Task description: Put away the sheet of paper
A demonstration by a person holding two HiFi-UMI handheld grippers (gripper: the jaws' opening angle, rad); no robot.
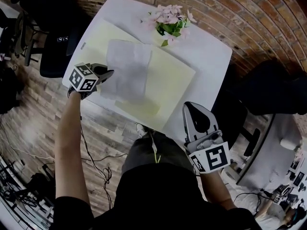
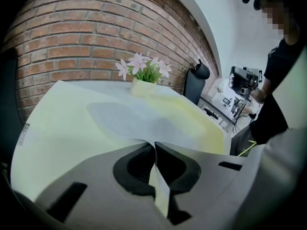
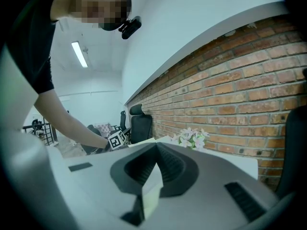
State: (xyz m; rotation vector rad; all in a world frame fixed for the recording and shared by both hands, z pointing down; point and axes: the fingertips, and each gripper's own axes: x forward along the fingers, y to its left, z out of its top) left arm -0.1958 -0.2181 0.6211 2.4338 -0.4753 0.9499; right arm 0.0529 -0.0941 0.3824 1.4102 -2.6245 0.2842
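A pale grey sheet of paper (image 1: 128, 71) lies on a large pale yellow folder (image 1: 175, 83) on the white table (image 1: 208, 51). My left gripper (image 1: 110, 74) is at the sheet's left edge, shut on it. In the left gripper view the sheet (image 2: 129, 121) narrows down into the closed jaws of the left gripper (image 2: 154, 143), with the yellow folder (image 2: 57, 128) spread beneath it. My right gripper (image 1: 192, 105) hangs off the table's near right edge. Seen in its own view, the right gripper (image 3: 156, 145) is shut with nothing between its jaws.
A pot of pink flowers (image 1: 169, 19) stands at the table's far edge, beyond the folder. A black office chair (image 1: 57, 47) is at the table's left and dark furniture (image 1: 273, 92) at its right. A brick wall (image 2: 72, 37) runs behind the table.
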